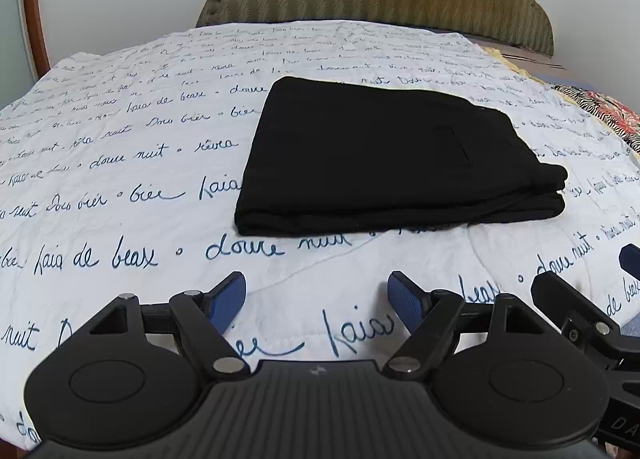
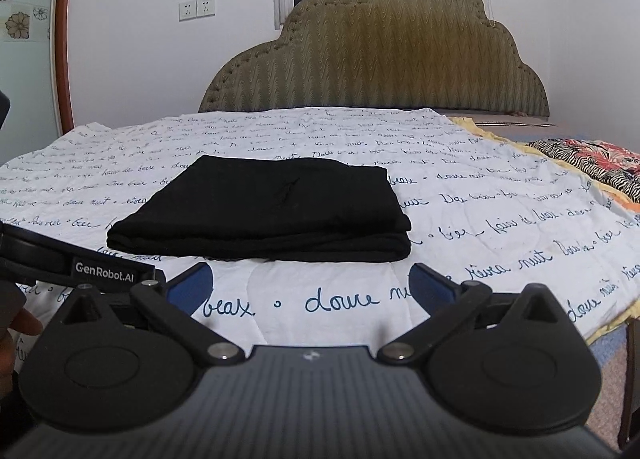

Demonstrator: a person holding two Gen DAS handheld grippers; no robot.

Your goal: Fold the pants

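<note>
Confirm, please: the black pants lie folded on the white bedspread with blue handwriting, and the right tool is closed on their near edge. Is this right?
Not quite. The right tool is open and holds nothing; it sits short of the black pants, with bare bedspread between, as the right wrist view shows. The rest is right: the pants lie folded on the white bedspread with blue handwriting.

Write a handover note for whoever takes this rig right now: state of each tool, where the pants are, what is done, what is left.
Left tool: open, empty, short of the pants.
Right tool: open wide, empty, also short of them.
Black pants: folded into a compact stack, flat on the white quilt with script print, touched by neither tool.
Done: the fold looks finished.
Left: probably nothing; perhaps square the layered right edge.
</note>
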